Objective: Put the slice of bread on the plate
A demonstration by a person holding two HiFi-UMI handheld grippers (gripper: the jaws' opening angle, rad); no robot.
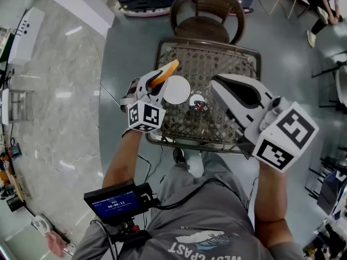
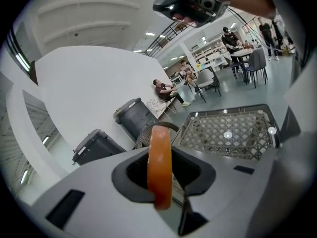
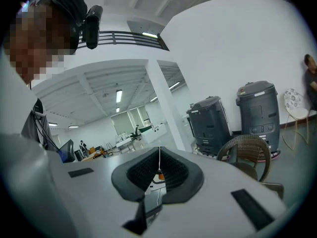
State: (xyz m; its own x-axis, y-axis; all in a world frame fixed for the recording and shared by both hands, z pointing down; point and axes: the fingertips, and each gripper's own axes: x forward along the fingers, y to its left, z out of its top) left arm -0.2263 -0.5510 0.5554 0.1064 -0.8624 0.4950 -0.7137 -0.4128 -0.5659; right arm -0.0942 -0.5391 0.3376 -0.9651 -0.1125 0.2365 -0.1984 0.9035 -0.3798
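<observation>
Left gripper (image 1: 158,83), clamped edgewise on the bread (image 2: 160,165) (a thin hold), may drop it tilted, missing the plate (image 1: 178,91) just beyond its tips.

Seemingly wicker table (image 1: 217,69), glossy floor (image 1: 65,118)

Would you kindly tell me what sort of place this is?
Probably a large open office or lab: desks and chairs with people at the back, grey machines along a white wall, polished floor.

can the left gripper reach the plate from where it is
Probably yes: the left gripper, shut on the bread slice, is right beside the plate with nothing between them; the right gripper sits clear on the other side.
</observation>
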